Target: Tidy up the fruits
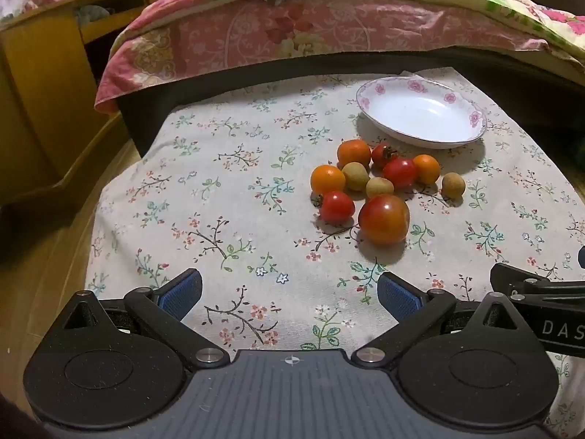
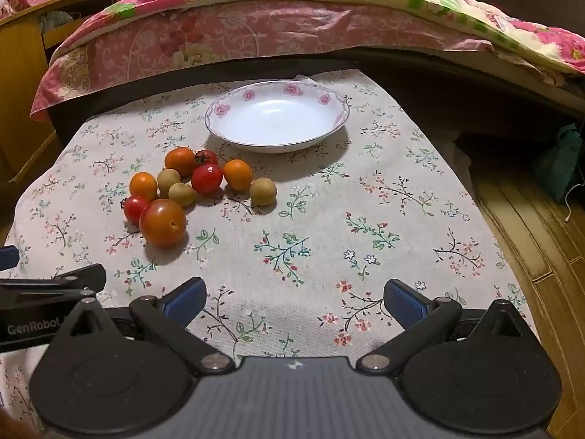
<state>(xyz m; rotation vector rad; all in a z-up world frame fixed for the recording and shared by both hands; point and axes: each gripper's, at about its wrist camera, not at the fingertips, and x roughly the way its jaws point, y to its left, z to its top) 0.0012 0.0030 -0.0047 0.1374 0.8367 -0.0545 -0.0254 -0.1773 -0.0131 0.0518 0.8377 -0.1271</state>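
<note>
A pile of small fruits lies on the floral tablecloth: red cherry tomatoes [image 1: 399, 171], orange ones [image 1: 327, 179], tan longans [image 1: 453, 184] and one larger red-orange tomato [image 1: 384, 218] at the front. The same large tomato [image 2: 162, 222] sits left of centre in the right wrist view. Behind the pile stands a white plate with a pink flower rim [image 1: 475, 119] [image 2: 219, 109], nothing in it. My left gripper [image 1: 289, 296] hovers over bare cloth, near side and left of the pile, jaws wide open. My right gripper [image 2: 294, 301] is also open, to the right of the pile.
A bed with pink floral bedding [image 1: 292, 33] runs along the table's far edge. A wooden cabinet [image 1: 40, 84] stands at the left. Wooden floor [image 2: 530, 226] and a teal bag [image 2: 559, 161] lie off the table's right side. The other gripper's body shows at each frame's edge.
</note>
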